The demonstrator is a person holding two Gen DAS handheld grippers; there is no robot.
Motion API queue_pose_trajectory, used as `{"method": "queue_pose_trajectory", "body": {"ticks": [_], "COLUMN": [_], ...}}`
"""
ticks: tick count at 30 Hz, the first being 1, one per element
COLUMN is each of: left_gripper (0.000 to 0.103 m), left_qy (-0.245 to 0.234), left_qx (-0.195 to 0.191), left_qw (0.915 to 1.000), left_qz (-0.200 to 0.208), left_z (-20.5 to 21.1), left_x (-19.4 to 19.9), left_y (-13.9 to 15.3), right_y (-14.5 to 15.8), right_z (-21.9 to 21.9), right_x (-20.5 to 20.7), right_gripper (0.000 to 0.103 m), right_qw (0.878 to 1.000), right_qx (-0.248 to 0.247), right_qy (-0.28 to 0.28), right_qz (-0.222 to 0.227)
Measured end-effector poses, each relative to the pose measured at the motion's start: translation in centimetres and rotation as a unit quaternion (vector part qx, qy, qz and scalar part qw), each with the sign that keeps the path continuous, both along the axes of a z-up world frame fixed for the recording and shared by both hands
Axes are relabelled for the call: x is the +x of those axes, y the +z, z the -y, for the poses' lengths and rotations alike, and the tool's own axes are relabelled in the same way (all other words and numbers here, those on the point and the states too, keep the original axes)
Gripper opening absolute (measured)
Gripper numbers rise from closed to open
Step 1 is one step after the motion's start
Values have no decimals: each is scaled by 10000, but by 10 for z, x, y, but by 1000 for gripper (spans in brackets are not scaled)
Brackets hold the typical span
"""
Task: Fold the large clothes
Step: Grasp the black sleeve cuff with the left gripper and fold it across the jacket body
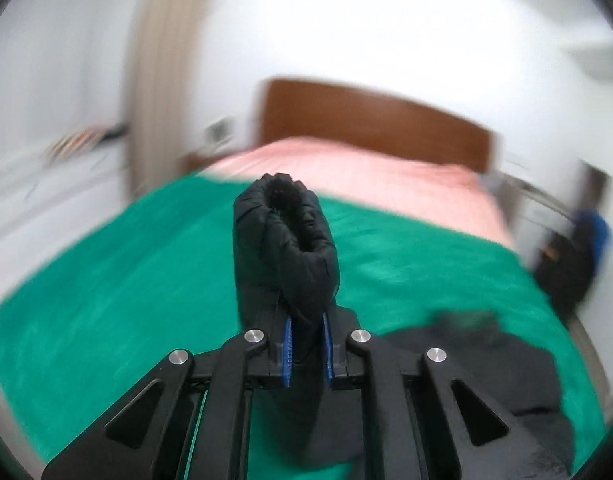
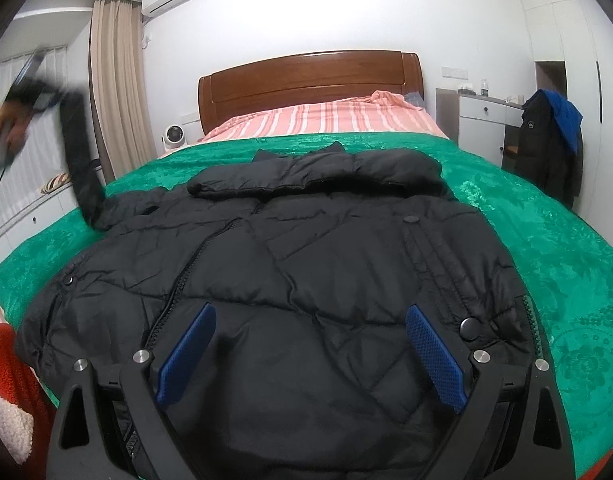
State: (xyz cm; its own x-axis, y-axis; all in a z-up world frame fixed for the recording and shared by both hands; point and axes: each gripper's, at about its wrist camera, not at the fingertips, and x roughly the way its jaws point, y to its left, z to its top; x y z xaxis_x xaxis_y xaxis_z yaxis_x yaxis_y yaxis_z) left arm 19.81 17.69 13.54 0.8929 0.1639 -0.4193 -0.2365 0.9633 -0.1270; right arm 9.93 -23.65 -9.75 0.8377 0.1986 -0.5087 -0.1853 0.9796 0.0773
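The left gripper, black with ribbed blue pads, pinches the cuff end of a black quilted puffer sleeve, which stands up as a rolled, puffy tube towards twelve o'clock. In the right wrist view that sleeve rises at ten o'clock from the black quilted puffer jacket, in the blurred left hand.

The right gripper hangs spread wide above the jacket, its textured blue pads clear of the fabric. The jacket lies flat, front up, with round snaps and an open zip, on a crushed green velvet bedspread. At twelve o'clock lie pink striped bedding and a glossy wooden headboard. No writing is legible.
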Motion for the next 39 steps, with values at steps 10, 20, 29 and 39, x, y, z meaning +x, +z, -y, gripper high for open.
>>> {"method": "queue_pose_trajectory", "body": {"ticks": [10, 20, 29, 39], "left_gripper": [100, 98, 99, 100], "left_qy": [-2356, -2384, -1044, -867], "left_qx": [1130, 1928, 1983, 790], "left_qw": [9592, 9275, 9422, 9649], "left_qz": [-1078, -2138, -2490, -2352], "left_z": [312, 293, 147, 141], "left_x": [94, 29, -49, -91], "left_y": [-65, -170, -170, -221], "right_y": [5, 9, 11, 6], "right_z": [15, 32, 23, 16], "right_x": [-3, -2, -6, -3], "right_gripper": [95, 95, 95, 95], "right_qw": [9997, 9985, 9988, 9994], "right_qx": [158, 471, 455, 324], "right_qy": [-180, -262, -88, -40], "right_qz": [73, 93, 177, 93]}}
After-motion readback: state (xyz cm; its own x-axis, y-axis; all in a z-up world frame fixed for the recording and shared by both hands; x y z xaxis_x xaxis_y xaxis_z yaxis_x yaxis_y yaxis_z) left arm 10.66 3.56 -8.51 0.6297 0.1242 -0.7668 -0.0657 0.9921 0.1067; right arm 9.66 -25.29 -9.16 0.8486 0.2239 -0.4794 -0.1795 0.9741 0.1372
